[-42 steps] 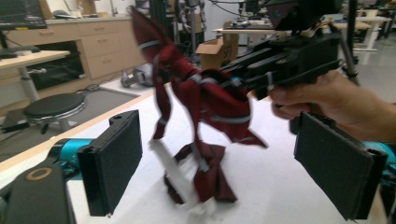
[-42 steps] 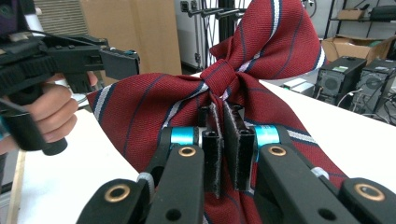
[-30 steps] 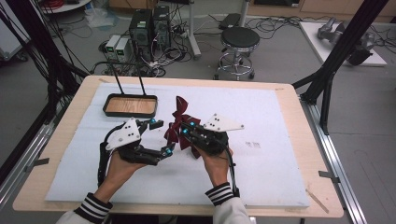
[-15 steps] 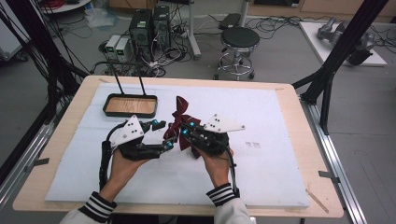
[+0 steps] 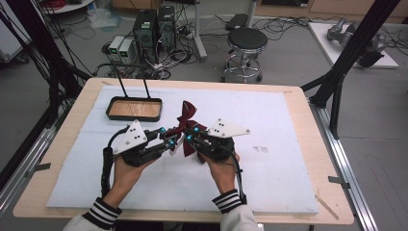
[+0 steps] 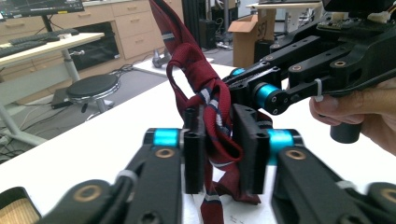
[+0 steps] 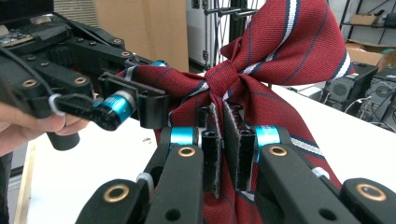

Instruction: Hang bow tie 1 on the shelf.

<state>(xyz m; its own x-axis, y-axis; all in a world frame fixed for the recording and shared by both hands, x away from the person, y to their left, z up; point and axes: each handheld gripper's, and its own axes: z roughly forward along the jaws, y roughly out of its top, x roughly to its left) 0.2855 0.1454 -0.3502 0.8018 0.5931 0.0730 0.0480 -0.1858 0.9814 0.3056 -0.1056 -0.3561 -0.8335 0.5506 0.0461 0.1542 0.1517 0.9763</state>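
Held up over the table (image 5: 288, 187) just right of the tray (image 5: 134, 109), the soft, light, probably slippery tie (image 5: 186, 113) is gripped by the right gripper (image 7: 229, 154) below its knot, while the left gripper (image 6: 219, 149) has just been closing its jaws onto the narrow strands.

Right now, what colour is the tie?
Dark red tie with white and navy stripes, clearest in the right gripper view.

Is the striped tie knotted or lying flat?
Knotted: the maroon tie bunches into a knot above the table, pinched by the left gripper and the right gripper.
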